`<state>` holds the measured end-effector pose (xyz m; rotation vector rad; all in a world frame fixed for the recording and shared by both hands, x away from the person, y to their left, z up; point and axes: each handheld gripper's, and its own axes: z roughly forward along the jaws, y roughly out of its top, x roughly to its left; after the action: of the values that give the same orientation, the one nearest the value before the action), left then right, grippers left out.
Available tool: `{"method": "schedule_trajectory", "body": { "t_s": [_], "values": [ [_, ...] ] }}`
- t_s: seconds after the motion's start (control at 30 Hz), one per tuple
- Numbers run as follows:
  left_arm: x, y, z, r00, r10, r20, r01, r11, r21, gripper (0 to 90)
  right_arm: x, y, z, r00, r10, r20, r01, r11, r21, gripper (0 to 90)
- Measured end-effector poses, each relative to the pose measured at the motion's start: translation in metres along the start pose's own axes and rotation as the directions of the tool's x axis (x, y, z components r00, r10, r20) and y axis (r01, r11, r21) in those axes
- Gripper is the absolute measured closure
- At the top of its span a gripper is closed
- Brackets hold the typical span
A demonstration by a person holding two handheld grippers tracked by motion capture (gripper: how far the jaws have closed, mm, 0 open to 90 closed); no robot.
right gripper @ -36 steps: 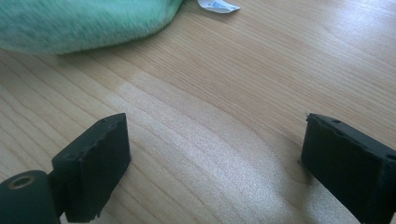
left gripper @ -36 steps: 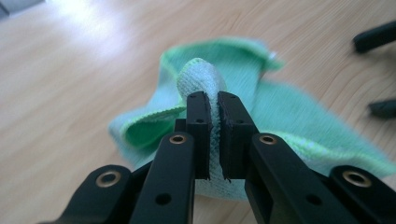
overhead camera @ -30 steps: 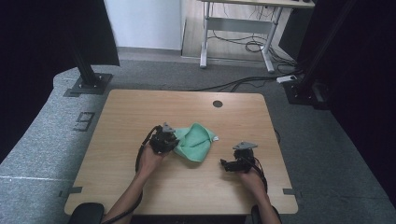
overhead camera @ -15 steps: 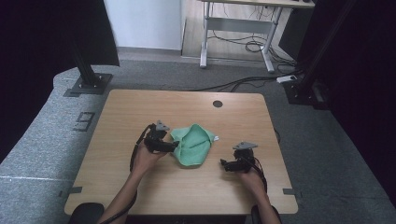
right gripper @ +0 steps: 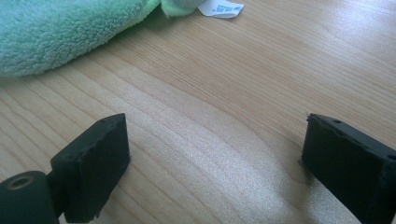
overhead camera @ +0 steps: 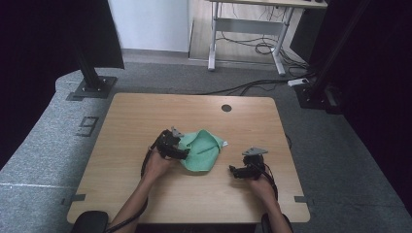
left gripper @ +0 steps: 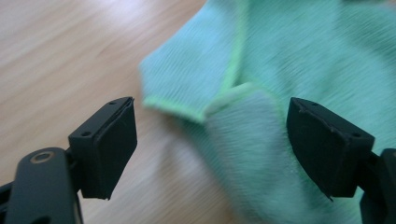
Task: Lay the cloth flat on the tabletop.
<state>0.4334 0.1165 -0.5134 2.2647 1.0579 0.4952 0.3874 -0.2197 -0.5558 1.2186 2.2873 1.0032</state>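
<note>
Fold step: left gripper point(left gripper: 212, 149), jaws just opened and clear of the green cloth point(overhead camera: 201, 150) at the table's point(overhead camera: 145, 111) middle; right gripper point(right gripper: 215, 163) open, idle; next, regrip a free corner.

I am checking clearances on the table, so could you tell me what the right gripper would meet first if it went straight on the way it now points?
Most likely the green cloth: the right gripper, jaws open, looks across bare table towards the cloth's edge and its white tag.
</note>
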Motion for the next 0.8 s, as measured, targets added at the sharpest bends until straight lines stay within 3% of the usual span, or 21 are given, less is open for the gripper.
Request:
{"method": "schedule_trajectory", "body": {
  "t_s": [0.1,0.37,0.5,0.6,0.67,0.7,0.8],
  "values": [
    [0.013,-0.018,-0.01,0.9984,-0.054,-0.018,0.054,0.9985,0.0,20.2,0.0,0.0,0.0,1.0,0.0,0.0,0.0,1.0,0.0,7.1],
    [0.027,-0.043,-0.017,0.9935,-0.101,-0.054,0.103,0.9942,0.033,20.5,0.0,0.0,0.0,1.0,-0.001,0.0,0.001,1.0,0.0,7.0],
    [0.028,-0.036,-0.022,0.9945,-0.099,-0.032,0.099,0.9949,-0.023,18.7,0.0,0.001,0.001,1.0,-0.001,0.003,0.001,1.0,0.002,7.5],
    [0.026,-0.031,-0.022,0.996,-0.085,-0.03,0.084,0.996,-0.032,17.7,-0.001,0.003,0.0,0.9999,0.009,0.007,-0.009,1.0,0.017,11.6],
    [0.026,-0.028,-0.019,0.9968,-0.072,-0.035,0.071,0.9971,-0.027,16.5,-0.002,0.006,-0.001,0.9997,0.025,0.006,-0.025,0.999,0.022,13.3],
    [0.027,-0.027,-0.017,0.9966,-0.071,-0.04,0.07,0.9972,-0.024,16.0,-0.002,0.008,-0.001,0.9984,0.053,-0.021,-0.053,0.998,0.017,13.5],
    [0.033,-0.03,-0.011,0.995,-0.074,-0.067,0.074,0.9973,-0.004,15.9,-0.001,0.011,0.0,0.998,0.056,-0.027,-0.056,0.998,0.016,13.7]
  ]
}}
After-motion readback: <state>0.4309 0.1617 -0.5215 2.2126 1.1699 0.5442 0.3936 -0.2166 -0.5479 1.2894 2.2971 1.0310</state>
